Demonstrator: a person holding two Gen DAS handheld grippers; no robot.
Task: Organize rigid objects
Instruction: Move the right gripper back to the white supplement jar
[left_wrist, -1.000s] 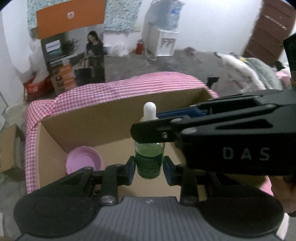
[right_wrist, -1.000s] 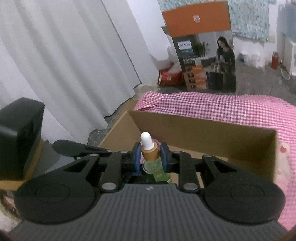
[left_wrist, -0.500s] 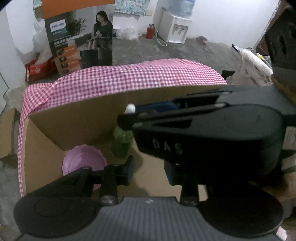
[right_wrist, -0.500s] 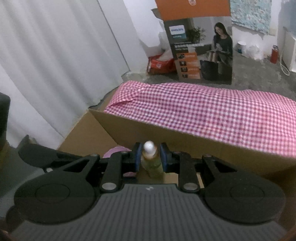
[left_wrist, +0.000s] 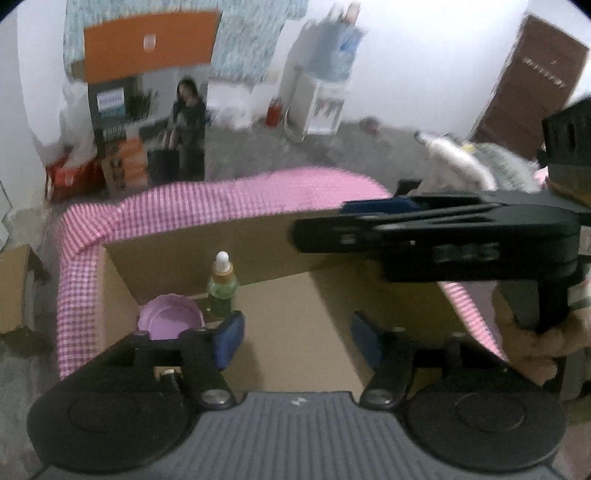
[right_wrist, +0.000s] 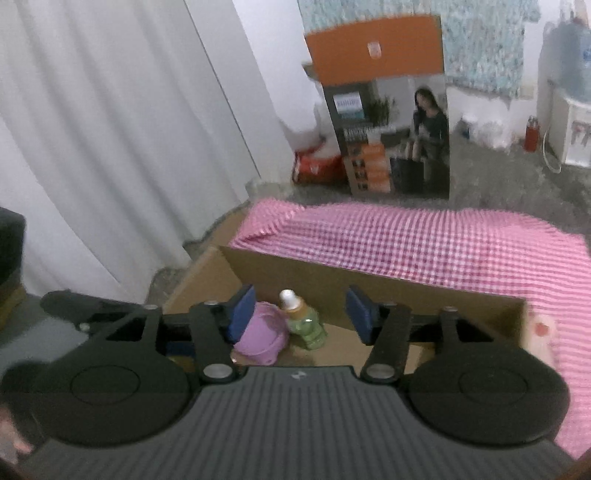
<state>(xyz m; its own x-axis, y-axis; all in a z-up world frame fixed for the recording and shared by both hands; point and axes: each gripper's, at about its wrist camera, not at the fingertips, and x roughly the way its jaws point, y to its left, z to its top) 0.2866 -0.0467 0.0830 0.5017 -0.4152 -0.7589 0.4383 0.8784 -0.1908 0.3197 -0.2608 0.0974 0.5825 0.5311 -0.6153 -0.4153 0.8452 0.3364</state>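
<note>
Dropper bottle standing upright in cardboard box, near its far-left corner, just beside pink bowl; long axis vertical. Left gripper opening, nothing between jaws; bottle ahead and left of it. Right gripper opening, empty; bottle ahead between its fingers, untouched, seemingly nearer this one. Bottle label unreadable; lettering on background carton blurred.

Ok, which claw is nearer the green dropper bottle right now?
Right, probably. The bottle stands in the box, in line with the right claw, just beyond its opening jaws, untouched. For the left claw, also opening and empty, it sits off past one pad.
</note>
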